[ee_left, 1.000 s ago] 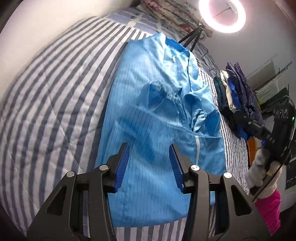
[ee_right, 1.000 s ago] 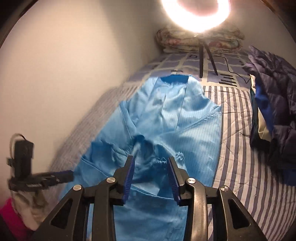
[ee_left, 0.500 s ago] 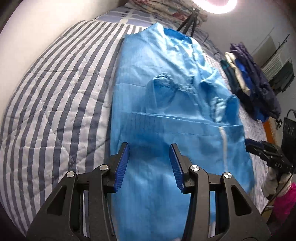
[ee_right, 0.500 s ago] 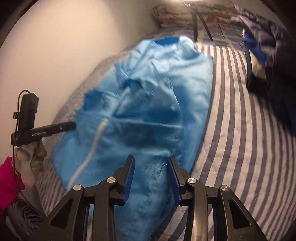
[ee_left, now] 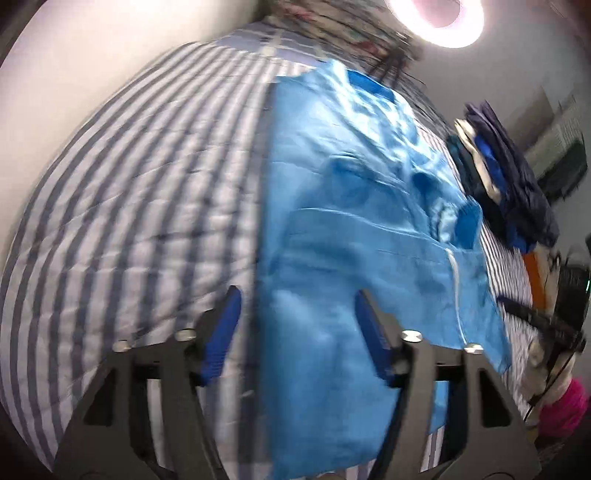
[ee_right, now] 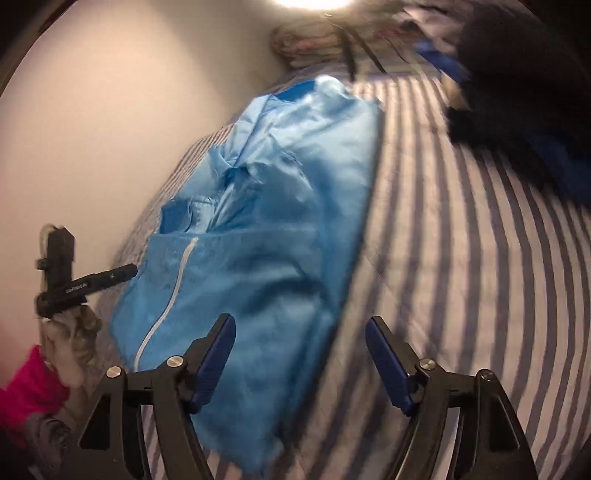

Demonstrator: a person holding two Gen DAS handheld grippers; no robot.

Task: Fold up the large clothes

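Garment [ee_left: 332,236] lies on bed [ee_left: 129,206], long axis running straight ahead of both grippers. I see left gripper [ee_left: 295,332] opening, hem beneath, nothing gripped; right gripper [ee_right: 300,360] opening over near right edge, empty, equally near.

In the left wrist view, bare striped bedding [ee_left: 140,206] fills the left half of the frame beside the blue garment [ee_left: 351,229], while a pile of dark clothes [ee_left: 509,184] at right and a ring light [ee_left: 436,14] with its tripod [ee_left: 391,62] at top crowd those edges.
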